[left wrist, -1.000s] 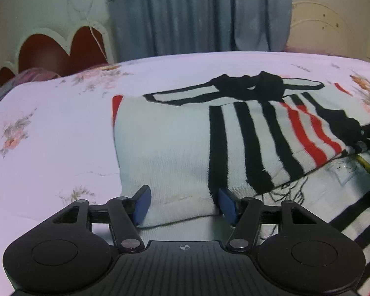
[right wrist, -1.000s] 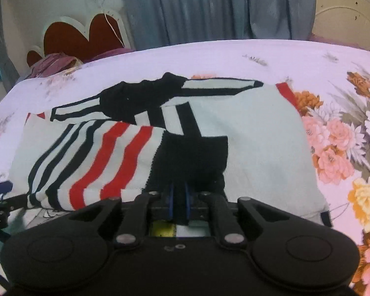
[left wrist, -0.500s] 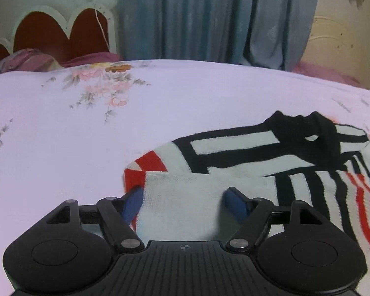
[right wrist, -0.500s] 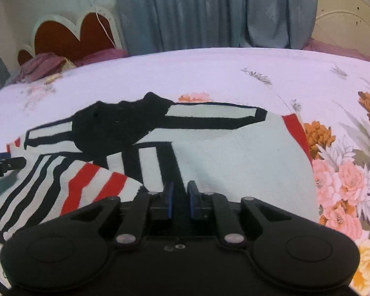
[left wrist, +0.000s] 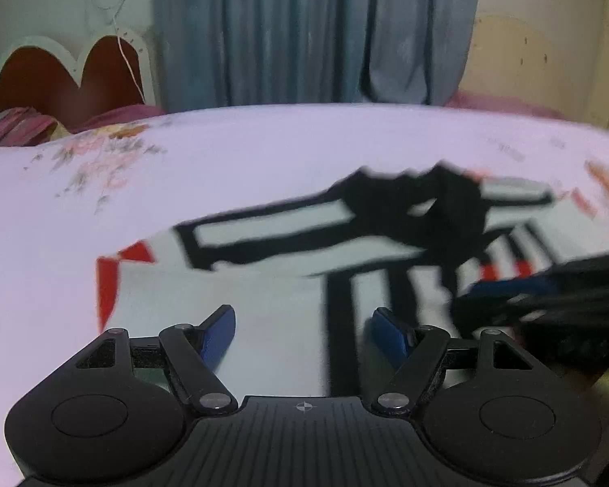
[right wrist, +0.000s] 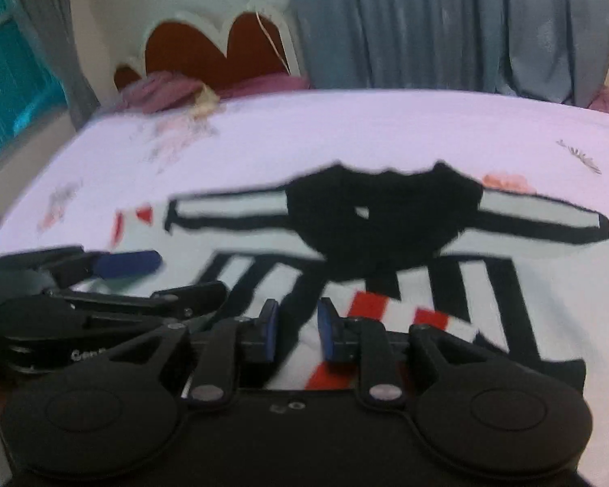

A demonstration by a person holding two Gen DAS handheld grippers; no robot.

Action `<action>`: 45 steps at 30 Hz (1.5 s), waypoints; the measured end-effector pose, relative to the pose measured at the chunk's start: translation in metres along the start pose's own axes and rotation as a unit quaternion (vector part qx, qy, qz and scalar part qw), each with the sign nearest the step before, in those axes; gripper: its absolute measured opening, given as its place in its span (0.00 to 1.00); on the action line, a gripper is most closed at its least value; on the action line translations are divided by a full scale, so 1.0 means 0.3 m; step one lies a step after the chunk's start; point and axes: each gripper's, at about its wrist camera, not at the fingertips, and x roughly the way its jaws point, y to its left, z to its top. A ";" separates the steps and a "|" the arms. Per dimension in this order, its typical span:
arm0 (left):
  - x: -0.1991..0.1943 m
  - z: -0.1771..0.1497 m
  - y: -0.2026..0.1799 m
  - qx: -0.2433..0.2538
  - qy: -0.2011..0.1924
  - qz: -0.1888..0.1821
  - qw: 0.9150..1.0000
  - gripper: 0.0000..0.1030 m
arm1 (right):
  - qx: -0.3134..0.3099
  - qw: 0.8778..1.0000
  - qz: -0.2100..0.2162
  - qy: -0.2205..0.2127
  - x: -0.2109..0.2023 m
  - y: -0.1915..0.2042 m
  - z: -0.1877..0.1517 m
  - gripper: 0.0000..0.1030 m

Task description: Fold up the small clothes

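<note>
A small white knit sweater (left wrist: 272, 284) with black and red stripes and a black collar lies folded on the bed; it also shows in the right wrist view (right wrist: 487, 284). My left gripper (left wrist: 302, 330) is open and empty, low over the sweater's near white part. My right gripper (right wrist: 296, 332) is open with a narrow gap, empty, over the striped folded part. The right gripper also shows at the right edge of the left wrist view (left wrist: 548, 296), and the left gripper shows at the left of the right wrist view (right wrist: 113, 268). Both views are blurred.
The bed has a pale sheet with flower prints (left wrist: 101, 162). A heart-shaped headboard (right wrist: 215, 44) and pink bedding (right wrist: 162, 89) stand at the far end. Grey-blue curtains (left wrist: 304, 28) hang behind. A window (right wrist: 8, 73) is at the far left.
My right gripper has let go of the striped fold and opened a little. Both grippers have drawn back toward the near side, closer together. The sweater now lies folded flat.
</note>
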 end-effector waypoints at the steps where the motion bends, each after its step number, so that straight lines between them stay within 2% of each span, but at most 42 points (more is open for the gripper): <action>1: -0.013 -0.011 0.017 0.006 -0.004 0.007 1.000 0.72 | -0.006 1.000 -0.011 0.003 -0.004 -0.015 -0.009 0.13; 4: -0.029 -0.020 0.115 0.000 0.000 0.033 0.999 0.73 | 0.023 0.997 -0.076 -0.010 -0.085 -0.131 -0.038 0.09; 6: -0.016 -0.010 0.189 -0.027 0.005 0.021 0.999 0.74 | 0.058 0.997 -0.058 -0.014 -0.115 -0.200 -0.064 0.09; 8: -0.003 0.010 0.207 -0.024 0.004 0.032 0.999 0.74 | 0.053 0.997 -0.058 -0.010 -0.114 -0.195 -0.056 0.09; 9: 0.002 0.020 0.214 -0.023 0.002 0.035 0.999 0.74 | 0.046 0.997 -0.065 -0.009 -0.116 -0.180 -0.048 0.11; 10: 0.011 0.031 0.219 -0.021 0.002 0.036 0.999 0.74 | 0.041 0.997 -0.067 -0.011 -0.114 -0.166 -0.035 0.21; 13: 0.051 0.043 0.244 -0.035 0.009 0.039 0.999 0.89 | 0.027 0.996 -0.083 0.000 -0.065 -0.142 -0.003 0.20; 15: 0.065 0.041 0.273 -0.067 0.015 0.027 0.997 0.89 | 0.030 0.996 -0.083 0.000 -0.052 -0.142 0.004 0.20; 16: 0.054 0.042 0.273 -0.071 0.014 0.033 0.997 0.89 | 0.034 0.996 -0.082 0.002 -0.058 -0.145 0.010 0.20; 17: 0.026 0.041 0.255 -0.064 0.006 0.044 0.997 0.89 | 0.040 0.996 -0.080 -0.002 -0.073 -0.149 0.011 0.21; 20: -0.052 0.023 0.148 -0.049 -0.010 0.022 0.999 0.89 | 0.043 0.996 -0.072 -0.022 -0.103 -0.120 0.018 0.25; 23: -0.086 0.001 0.009 -0.033 -0.016 0.008 0.999 0.89 | 0.032 0.998 -0.056 -0.007 -0.060 -0.065 0.017 0.24; 25: -0.072 -0.015 -0.049 -0.019 -0.006 0.016 1.000 0.89 | 0.015 0.999 -0.049 0.004 -0.040 -0.033 0.008 0.26; 28: -0.065 -0.055 -0.046 -0.014 0.004 0.022 1.000 0.89 | -0.007 0.997 -0.074 0.009 -0.046 -0.043 -0.017 0.25; 31: -0.102 -0.100 0.030 -0.025 0.003 0.042 0.999 0.89 | 0.003 0.990 -0.141 0.002 -0.109 -0.132 -0.038 0.19; 34: -0.135 -0.116 0.065 -0.040 0.004 0.044 0.998 0.89 | 0.033 0.991 -0.127 0.009 -0.151 -0.194 -0.049 0.19; 35: -0.152 -0.107 0.042 -0.034 -0.002 0.052 0.998 0.89 | 0.027 0.991 -0.133 0.007 -0.159 -0.173 -0.041 0.32; 37: -0.183 -0.090 -0.006 -0.033 -0.018 0.038 0.999 0.89 | 0.010 0.992 -0.125 -0.015 -0.186 -0.117 -0.036 0.37; 41: -0.177 -0.085 -0.137 -0.007 -0.007 0.016 1.000 0.89 | -0.028 0.996 -0.082 0.006 -0.151 -0.002 -0.071 0.34; 43: -0.154 -0.110 -0.151 0.002 0.015 0.021 1.000 0.89 | -0.046 0.994 -0.095 0.027 -0.131 0.006 -0.105 0.33; 45: -0.165 -0.146 -0.108 -0.013 0.016 0.019 1.000 0.89 | -0.041 0.991 -0.124 0.020 -0.163 -0.039 -0.127 0.33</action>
